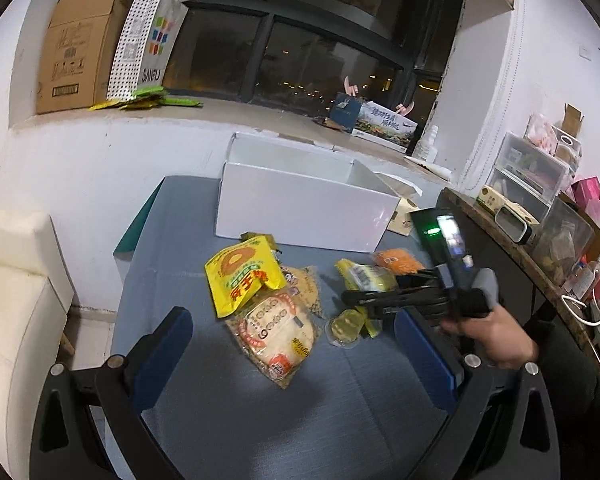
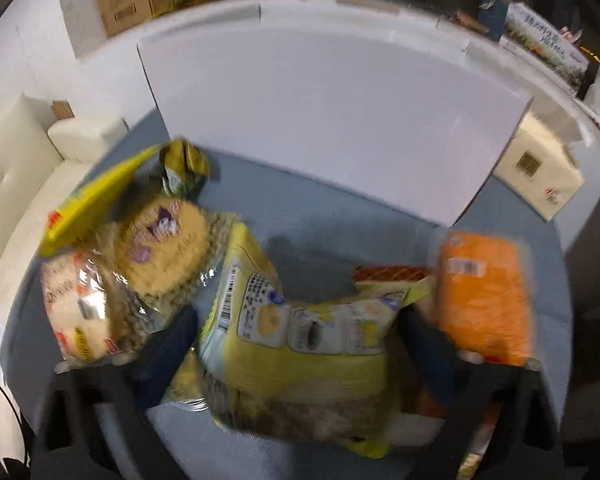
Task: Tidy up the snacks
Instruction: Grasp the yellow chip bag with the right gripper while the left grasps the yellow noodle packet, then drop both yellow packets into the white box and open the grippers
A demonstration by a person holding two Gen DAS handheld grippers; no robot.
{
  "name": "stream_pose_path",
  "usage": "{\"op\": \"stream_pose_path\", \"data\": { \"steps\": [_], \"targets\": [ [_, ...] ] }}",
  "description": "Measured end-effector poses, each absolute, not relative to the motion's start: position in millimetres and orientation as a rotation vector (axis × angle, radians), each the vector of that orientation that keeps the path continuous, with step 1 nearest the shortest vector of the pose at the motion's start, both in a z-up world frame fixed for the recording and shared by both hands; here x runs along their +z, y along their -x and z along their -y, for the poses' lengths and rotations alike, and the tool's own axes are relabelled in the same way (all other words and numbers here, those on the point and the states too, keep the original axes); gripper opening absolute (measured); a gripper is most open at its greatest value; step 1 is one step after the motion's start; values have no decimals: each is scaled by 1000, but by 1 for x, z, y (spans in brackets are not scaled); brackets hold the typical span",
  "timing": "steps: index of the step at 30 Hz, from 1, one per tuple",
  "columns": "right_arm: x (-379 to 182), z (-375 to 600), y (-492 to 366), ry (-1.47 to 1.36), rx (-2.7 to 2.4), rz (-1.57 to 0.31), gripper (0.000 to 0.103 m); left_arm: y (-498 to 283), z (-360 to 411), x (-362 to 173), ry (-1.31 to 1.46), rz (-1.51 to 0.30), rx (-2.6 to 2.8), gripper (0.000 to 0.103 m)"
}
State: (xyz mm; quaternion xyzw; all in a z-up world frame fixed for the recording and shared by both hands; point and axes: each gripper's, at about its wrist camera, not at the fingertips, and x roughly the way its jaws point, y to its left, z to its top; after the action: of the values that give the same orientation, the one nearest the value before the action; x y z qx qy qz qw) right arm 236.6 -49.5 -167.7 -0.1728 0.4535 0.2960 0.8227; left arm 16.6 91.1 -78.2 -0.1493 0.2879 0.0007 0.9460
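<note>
My left tool point(image 1: 296, 364) hangs above the blue tabletop point(image 1: 228, 432) with its fingers spread wide and nothing between them. Ahead of it, between the fingertips and the far white box point(image 1: 304, 208), lies a pile of snacks: a bright yellow packet point(image 1: 240, 276) leaning on top of a clear bag with red print point(image 1: 276, 336), and a brownish cookie bag point(image 1: 304, 284) tucked behind them. To the right of the pile sits a small round yellow cup point(image 1: 345, 327).

Further right, my right tool point(image 1: 370, 300) reaches in from the side, held in my right hand point(image 1: 496, 336), low over a pale yellow bag point(image 1: 364, 276). An orange packet point(image 1: 398, 261) lies just beyond it.

From the right wrist, the picture is blurred. The pale yellow bag point(image 2: 300, 344) fills the gap between that tool's point(image 2: 298, 332) two fingers, which sit on either side of it; whether they actually press it I cannot tell. The orange packet point(image 2: 484, 296) is just off the right finger. Left of the tool are the cookie bag point(image 2: 168, 248), the clear bag point(image 2: 80, 312) and the yellow packet point(image 2: 96, 196). The white box point(image 2: 332, 120) stands straight ahead, its near wall facing me.
</note>
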Motion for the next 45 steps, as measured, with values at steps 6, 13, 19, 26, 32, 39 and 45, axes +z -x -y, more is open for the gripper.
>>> {"op": "stream_pose_path", "data": {
  "steps": [6, 13, 19, 26, 32, 39, 45],
  "targets": [
    [-145, 81, -214, 205, 728, -907, 67, -38, -101, -91, 348, -627, -26, 103],
    [-86, 146, -186, -81, 825, -752, 67, -108, -130, -120, 495, -806, -30, 103],
    [-60, 186, -158, -175, 844, -659, 67, -153, -165, -151, 692, -925, 25, 103],
    [-54, 193, -150, -189, 844, -635, 67, -186, -162, -171, 638, -1025, 47, 96],
    [-60, 192, -153, -178, 846, -647, 67, -172, -147, -151, 544, -918, -22, 50],
    [-65, 191, -154, -192, 844, -658, 67, -134, -127, -103, 442, -730, -70, 48],
    [-62, 185, -172, -199, 827, -659, 67, -140, -114, -44, 343, -616, -116, 48]
  ]
}}
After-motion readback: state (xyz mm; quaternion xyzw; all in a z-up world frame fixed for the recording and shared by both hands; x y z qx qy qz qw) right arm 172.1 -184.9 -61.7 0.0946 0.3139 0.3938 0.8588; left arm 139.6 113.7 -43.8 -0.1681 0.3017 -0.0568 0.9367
